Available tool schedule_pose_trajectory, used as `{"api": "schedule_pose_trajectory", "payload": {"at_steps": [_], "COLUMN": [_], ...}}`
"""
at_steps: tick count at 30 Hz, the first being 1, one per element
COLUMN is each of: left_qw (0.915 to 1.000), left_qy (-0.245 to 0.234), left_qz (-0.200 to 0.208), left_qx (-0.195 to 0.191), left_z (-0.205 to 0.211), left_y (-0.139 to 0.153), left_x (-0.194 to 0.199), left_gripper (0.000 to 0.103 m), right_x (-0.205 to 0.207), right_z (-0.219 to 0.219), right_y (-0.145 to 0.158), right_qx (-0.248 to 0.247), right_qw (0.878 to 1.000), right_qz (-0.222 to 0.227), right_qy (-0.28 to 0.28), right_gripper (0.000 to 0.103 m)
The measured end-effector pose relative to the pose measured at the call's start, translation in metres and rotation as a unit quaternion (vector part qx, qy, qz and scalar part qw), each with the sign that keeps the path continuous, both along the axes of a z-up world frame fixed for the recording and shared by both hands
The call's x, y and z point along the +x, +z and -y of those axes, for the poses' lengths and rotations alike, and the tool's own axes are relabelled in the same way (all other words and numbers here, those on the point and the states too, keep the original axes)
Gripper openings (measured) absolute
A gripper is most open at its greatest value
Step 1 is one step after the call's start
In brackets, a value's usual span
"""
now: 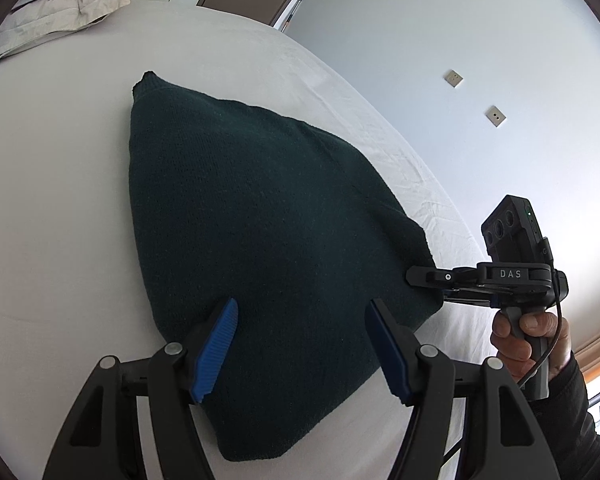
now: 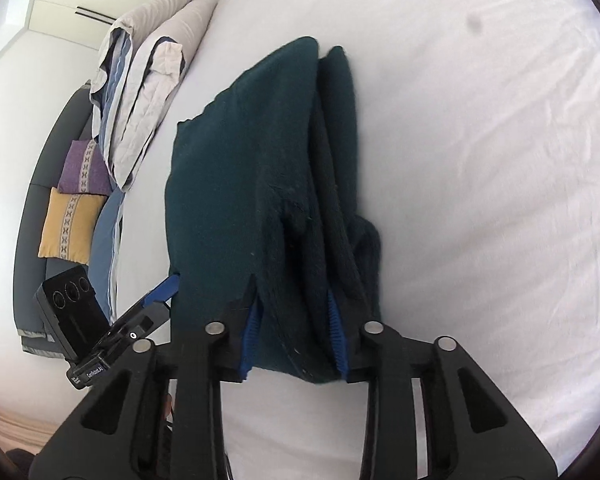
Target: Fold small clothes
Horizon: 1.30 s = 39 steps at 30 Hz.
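A dark green knitted garment [image 1: 252,216] lies folded on the white bed sheet [image 1: 60,200]. My left gripper [image 1: 300,312] is open, its blue pads spread just above the garment's near edge, holding nothing. My right gripper [image 2: 292,304] has its blue pads pressed into a bunched fold of the garment [image 2: 240,176] at its near end. In the left wrist view the right gripper [image 1: 420,276] reaches in from the right, its tips at the garment's right corner. In the right wrist view the left gripper [image 2: 160,288] shows at the garment's left edge.
Folded grey and beige bedding [image 2: 148,80] lies at the head of the bed, also seen in the left wrist view [image 1: 64,4]. A purple cushion [image 2: 84,168] and a yellow cushion [image 2: 68,224] sit on a grey sofa beside the bed. A white wall [image 1: 460,60] stands beyond the bed.
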<state>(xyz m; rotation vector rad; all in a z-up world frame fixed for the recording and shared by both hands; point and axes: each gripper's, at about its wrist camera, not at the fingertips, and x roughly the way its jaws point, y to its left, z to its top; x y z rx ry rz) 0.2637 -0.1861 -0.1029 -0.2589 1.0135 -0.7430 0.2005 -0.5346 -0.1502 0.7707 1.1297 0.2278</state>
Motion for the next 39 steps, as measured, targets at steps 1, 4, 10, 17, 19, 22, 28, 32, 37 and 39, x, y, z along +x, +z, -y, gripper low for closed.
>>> {"api": "schedule_pose_trajectory", "payload": {"at_steps": [1,4,10,17,19,22,28,32,37,39], "left_qw": [1.0000,0.9999,0.9990,0.9980,0.9981,0.9992,0.9981,0.9963,0.9914,0.9919], "left_qy": [-0.001,-0.007,-0.021,-0.029,-0.030,-0.026,-0.008,0.019,0.031,0.024], "left_qz": [-0.003,-0.008,-0.015,-0.001,-0.002,-0.003,0.048,0.061,0.079,0.069], "left_qx": [0.002,0.014,0.036,0.057,0.054,0.031,0.038,0.058,0.100,0.104], "left_z": [0.001,0.005,0.009,0.013,0.009,0.000,0.000,0.011,0.035,0.040], "left_y": [0.000,0.002,-0.009,-0.012,-0.010,0.002,0.028,0.025,0.015,0.001], "left_x": [0.001,-0.001,-0.011,-0.016,-0.018,-0.023,0.000,0.035,0.064,0.076], "left_gripper": [0.068,0.068,0.068,0.068,0.068,0.067,0.067,0.067,0.068,0.068], "right_x": [-0.005,-0.021,-0.040,-0.030,-0.032,-0.036,-0.020,0.039,0.123,0.154], "right_z": [0.004,0.004,0.008,0.016,0.014,0.010,0.000,-0.038,-0.056,-0.055], "right_y": [-0.003,-0.002,-0.012,-0.034,-0.031,-0.010,0.055,0.070,0.046,0.026], "right_qx": [0.002,0.007,0.031,0.048,0.046,0.006,-0.096,-0.089,-0.076,-0.073], "right_qw": [1.000,1.000,0.999,0.997,0.998,0.999,0.991,0.989,0.993,0.995], "right_qz": [-0.004,-0.004,-0.006,0.010,0.009,0.000,0.072,0.120,0.088,0.069], "right_qy": [-0.010,-0.022,-0.036,-0.053,-0.045,-0.052,-0.062,0.004,0.019,0.004], "right_gripper": [0.011,0.008,0.007,0.006,0.006,0.010,0.023,0.023,0.023,0.020]}}
